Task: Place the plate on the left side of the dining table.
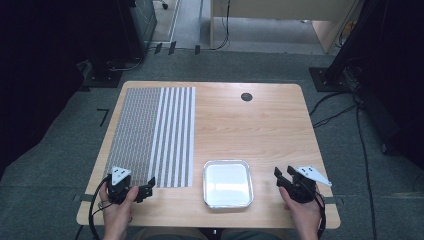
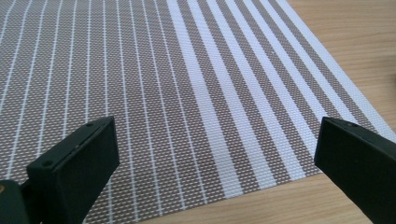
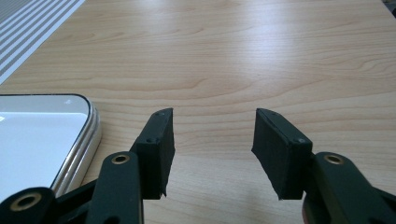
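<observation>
Placemat (image 1: 150,135), woven in grey-brown with white stripes, lies flat on the left half of the wooden surface (image 1: 260,125), its thin pinstripes toward the left edge and its broad white bands toward the middle. Its near edge sits just in front of the left tool (image 1: 145,189), which a hand (image 1: 117,207) holds low at the near-left corner of the surface, jaws pointing toward the mat's near right corner. In the left gripper view the placemat (image 2: 177,93) spreads across almost the whole picture, and the two black jaws stand far apart at the bottom corners with nothing between them (the mat's near edge and a strip of bare wood show in the gap).

To the right of the mat, near the front edge, rests a shallow square foil tray (image 1: 227,165) with a white inside; it lies just beside the mat's corner without touching it. The right tool (image 1: 280,175) is held by the other hand (image 1: 302,212) at the near-right of the surface, apart from the tray's right rim. In the right gripper view its jaws are partly spread over bare wood, gripping nothing, with the tray's rounded corner (image 3: 91,126) just to their left.
</observation>
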`<state>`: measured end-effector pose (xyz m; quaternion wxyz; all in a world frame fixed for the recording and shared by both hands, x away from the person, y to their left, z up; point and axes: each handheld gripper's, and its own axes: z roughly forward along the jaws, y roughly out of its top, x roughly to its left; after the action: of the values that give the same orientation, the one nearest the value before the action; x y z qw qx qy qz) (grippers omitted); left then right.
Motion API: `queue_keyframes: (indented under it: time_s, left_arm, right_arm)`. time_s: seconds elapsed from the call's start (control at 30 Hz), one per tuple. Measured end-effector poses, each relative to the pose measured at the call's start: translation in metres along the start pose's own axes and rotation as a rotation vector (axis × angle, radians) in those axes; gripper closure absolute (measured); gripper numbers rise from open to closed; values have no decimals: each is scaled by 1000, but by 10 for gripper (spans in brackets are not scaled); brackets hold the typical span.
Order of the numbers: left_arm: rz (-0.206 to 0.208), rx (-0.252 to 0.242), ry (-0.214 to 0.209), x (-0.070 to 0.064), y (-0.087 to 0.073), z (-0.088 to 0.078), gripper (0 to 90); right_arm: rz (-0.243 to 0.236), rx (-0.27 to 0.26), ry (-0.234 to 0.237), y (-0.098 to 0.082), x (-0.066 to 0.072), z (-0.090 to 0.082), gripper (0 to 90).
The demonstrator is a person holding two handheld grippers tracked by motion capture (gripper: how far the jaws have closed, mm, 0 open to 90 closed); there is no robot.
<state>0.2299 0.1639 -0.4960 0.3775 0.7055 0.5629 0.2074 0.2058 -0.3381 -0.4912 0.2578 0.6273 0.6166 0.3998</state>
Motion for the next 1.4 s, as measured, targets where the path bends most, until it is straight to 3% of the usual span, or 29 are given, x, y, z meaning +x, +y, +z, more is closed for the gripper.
queue_keyframes:
  time_s: [0.4, 0.53, 0.73, 0.8, 0.93, 1.0, 1.1, 1.13, 1.17, 1.2, 1.4]
  left_arm:
    - [20, 11, -50, -27, 1, 10, 0]
    - [19, 12, -72, -37, 3, 14, 0]
    - [26, 13, -79, -58, 6, 21, 12]
    - [28, 18, -55, -69, 6, 24, 53]
    - [30, 23, -67, -82, 8, 29, 78]
    - [25, 20, -48, -88, 9, 30, 162]
    - [25, 13, -56, -97, 9, 31, 220]
    - [28, 11, -61, -99, 10, 31, 287]
    - [28, 9, -69, -101, 10, 32, 287]
    - [24, 9, -97, -107, 10, 32, 356]
    - [35, 21, -140, -124, 9, 37, 467]
  right_arm:
    - [-26, 8, 3, -3, 15, 6, 495]
    - [6, 20, 11, -2, 18, 6, 519]
    - [54, -12, 40, -3, 21, 4, 580]
    - [61, -17, 48, -3, 22, 4, 592]
    - [53, -22, 57, -4, 26, 4, 614]
    - [43, -23, 62, -5, 28, 4, 633]
    - [40, -23, 78, -5, 31, 5, 650]
    - [40, -24, 91, -6, 33, 5, 668]
    - [40, -24, 91, -6, 33, 5, 668]
    - [48, -21, 113, -6, 35, 5, 684]
    - [55, 0, 149, -8, 41, 8, 742]
